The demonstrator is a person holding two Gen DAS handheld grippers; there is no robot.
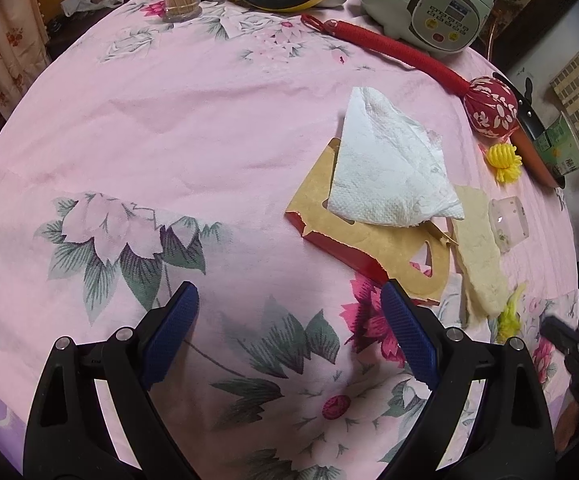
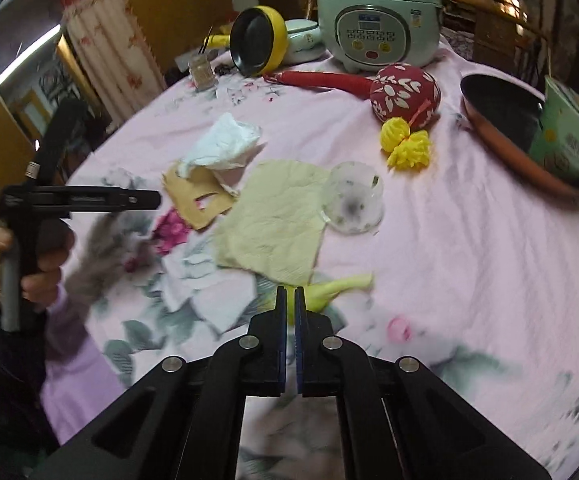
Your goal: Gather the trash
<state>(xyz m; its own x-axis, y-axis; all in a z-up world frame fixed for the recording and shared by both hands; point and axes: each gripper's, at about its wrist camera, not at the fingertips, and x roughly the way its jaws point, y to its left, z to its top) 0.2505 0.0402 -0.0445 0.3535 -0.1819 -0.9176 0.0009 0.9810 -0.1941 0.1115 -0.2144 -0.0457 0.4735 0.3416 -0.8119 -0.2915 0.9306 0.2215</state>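
**A thin pinch on the green scrap**

Our right claw [image 2: 291,295] was clamped shut on a yellow-green scrap [image 2: 339,285], with only a sliver of it showing between the blue pads and most of the piece trailing loose to the right over the tabletop [image 2: 449,240]. That was our main worry: so narrow a bite on something that looked soft and leafy could tear or slip free on the lift. The right wrist view was blurred, so we could not tell how deep the grip went.

The cream napkin [image 2: 277,220] lay just beyond the scrap, its near edge touching or overlapping it (we could not say which), so it might be dragged along. Just right of the napkin sat a clear plastic lid [image 2: 355,204], light enough in our judgement to skid if the napkin shifted.

Our left claw [image 1: 289,336] hung with its jaws wide apart and nothing between them, left of the napkin. Its right pad sat close to the torn cardboard [image 1: 369,236] under the white tissue [image 1: 389,168], and a careless swing could nudge that pile.
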